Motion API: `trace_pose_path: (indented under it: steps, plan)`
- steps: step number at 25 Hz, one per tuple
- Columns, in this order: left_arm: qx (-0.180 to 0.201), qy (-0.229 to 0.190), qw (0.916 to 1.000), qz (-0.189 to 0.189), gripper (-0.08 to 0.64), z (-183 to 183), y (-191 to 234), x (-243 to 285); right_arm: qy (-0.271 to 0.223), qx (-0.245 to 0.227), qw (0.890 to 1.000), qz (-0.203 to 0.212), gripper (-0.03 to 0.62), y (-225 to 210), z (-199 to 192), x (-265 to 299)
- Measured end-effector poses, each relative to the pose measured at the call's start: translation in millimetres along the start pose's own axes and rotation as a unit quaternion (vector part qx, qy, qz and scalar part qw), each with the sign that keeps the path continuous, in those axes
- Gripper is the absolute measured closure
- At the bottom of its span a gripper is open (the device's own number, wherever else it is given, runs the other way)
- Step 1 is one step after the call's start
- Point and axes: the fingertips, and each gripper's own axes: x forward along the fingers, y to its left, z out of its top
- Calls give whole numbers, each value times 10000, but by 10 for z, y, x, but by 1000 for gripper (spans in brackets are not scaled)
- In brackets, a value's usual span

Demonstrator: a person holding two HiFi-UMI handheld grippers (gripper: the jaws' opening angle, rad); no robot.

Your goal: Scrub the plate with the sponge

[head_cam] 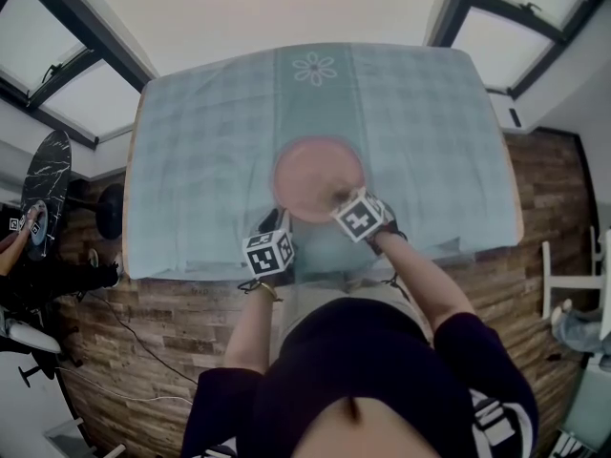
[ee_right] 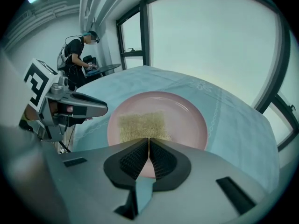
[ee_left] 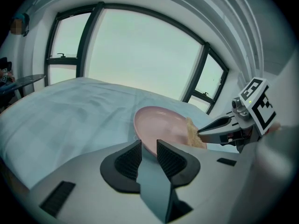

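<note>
A pink plate lies in the middle of a table covered with a pale blue checked cloth. My left gripper has the plate's near rim between its jaws and is shut on it. My right gripper is shut on the near edge of a tan sponge, which lies flat on the plate. From the left gripper view the sponge shows edge-on on the plate's right side. In the head view both grippers sit at the plate's near edge, the left gripper at the left and the right gripper at the right.
The table's front edge is right by my body. A dark round table stands left on the wooden floor and a white chair right. Another person works at a far table by the windows.
</note>
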Motion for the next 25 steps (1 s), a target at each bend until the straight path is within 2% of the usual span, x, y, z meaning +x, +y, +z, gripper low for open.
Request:
trace_pose_path:
  steps: [6, 16, 25]
  plan:
    - [85, -209, 9997, -62, 457, -45, -182, -216, -409, 296, 9987, -97, 569, 106, -95, -278]
    - [88, -750, 9967, -292, 514, 56, -531, -607, -1205, 800, 9895, -3, 569, 350, -91, -771]
    - [-173, -1064, 9932, -441, 552, 126, -692, -961, -1769, 1131, 9777, -91, 569, 432, -89, -1168]
